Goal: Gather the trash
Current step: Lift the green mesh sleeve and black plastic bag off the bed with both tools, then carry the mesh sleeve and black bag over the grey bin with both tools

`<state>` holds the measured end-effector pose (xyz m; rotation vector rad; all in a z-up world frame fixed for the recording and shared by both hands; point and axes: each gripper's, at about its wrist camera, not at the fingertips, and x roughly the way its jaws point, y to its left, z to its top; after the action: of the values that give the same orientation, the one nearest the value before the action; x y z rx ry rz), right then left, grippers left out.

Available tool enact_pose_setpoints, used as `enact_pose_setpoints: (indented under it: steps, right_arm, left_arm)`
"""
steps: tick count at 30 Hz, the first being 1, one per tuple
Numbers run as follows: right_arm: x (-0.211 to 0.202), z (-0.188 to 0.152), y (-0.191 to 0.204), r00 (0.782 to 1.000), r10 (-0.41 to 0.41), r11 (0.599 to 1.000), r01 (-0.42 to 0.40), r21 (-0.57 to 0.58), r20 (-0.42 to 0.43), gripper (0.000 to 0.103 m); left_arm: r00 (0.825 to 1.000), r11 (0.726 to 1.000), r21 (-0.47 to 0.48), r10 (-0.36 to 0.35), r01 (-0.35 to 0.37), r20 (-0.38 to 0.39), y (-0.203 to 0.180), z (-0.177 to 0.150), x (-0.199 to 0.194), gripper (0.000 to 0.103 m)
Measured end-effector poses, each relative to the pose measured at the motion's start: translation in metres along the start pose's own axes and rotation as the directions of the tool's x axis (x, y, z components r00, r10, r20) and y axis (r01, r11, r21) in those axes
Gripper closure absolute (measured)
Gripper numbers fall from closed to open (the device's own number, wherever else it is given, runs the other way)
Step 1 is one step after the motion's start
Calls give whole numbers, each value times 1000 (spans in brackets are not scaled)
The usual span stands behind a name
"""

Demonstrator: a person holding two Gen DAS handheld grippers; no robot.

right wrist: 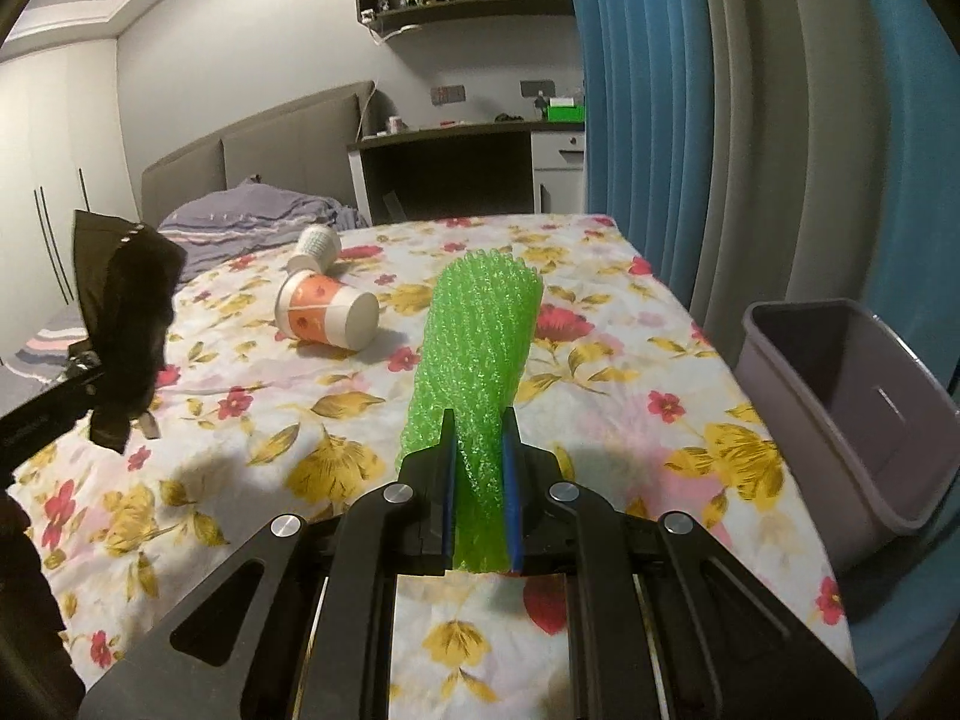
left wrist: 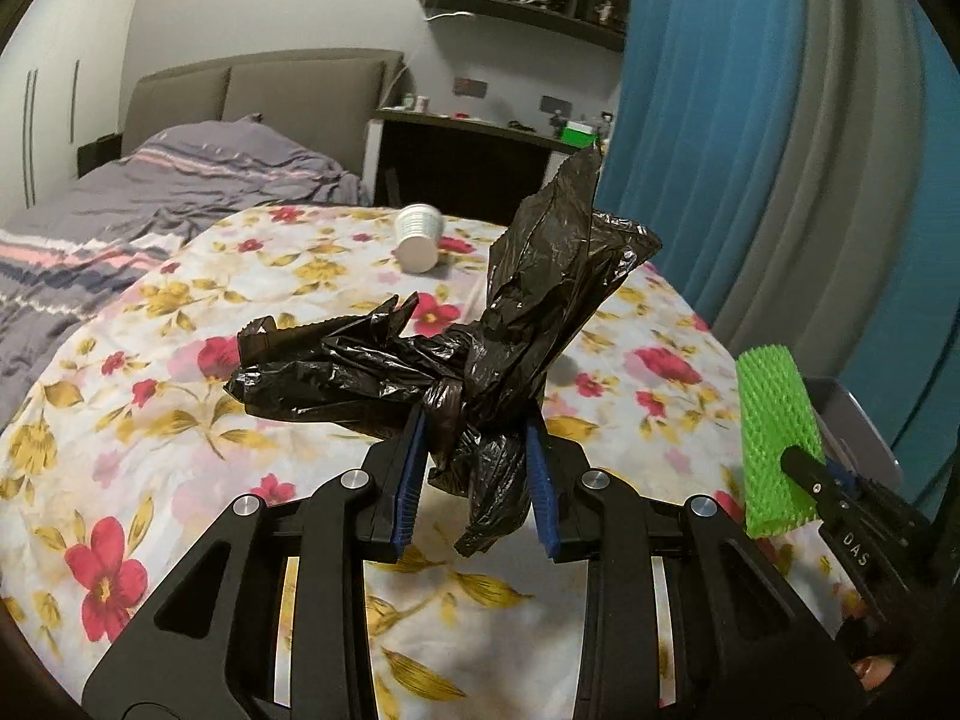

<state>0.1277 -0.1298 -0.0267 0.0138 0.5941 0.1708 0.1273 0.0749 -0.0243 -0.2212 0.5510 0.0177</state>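
Left wrist view: I have left gripper [left wrist: 477, 471] clamped on knotted crumpled black plastic bag [left wrist: 444, 360], held above floral-clothed table [left wrist: 180, 420]. Bag's lower end hides behind pads.

Right wrist view: right gripper [right wrist: 480, 498] pinches green foam mesh sleeve [right wrist: 477, 354], long axis pointing away from me. Grey plastic bin [right wrist: 852, 414] sits off table's right edge, nearer this arm; bin floor hidden. Two tipped paper cups [right wrist: 327, 306] lie toward far left corner.

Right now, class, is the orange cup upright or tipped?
Tipped: the orange cup lies on its side on the tablecloth, white base facing the camera.
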Motion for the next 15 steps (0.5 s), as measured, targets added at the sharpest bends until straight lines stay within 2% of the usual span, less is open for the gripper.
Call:
enact_pose_setpoints:
  steps: [15]
  right_arm:
    - [-42, 3, -44, 996, -49, 998, 46, 42, 71, 89]
  left_arm:
    - [991, 982, 133, -134, 134, -8, -83, -3, -5, 73]
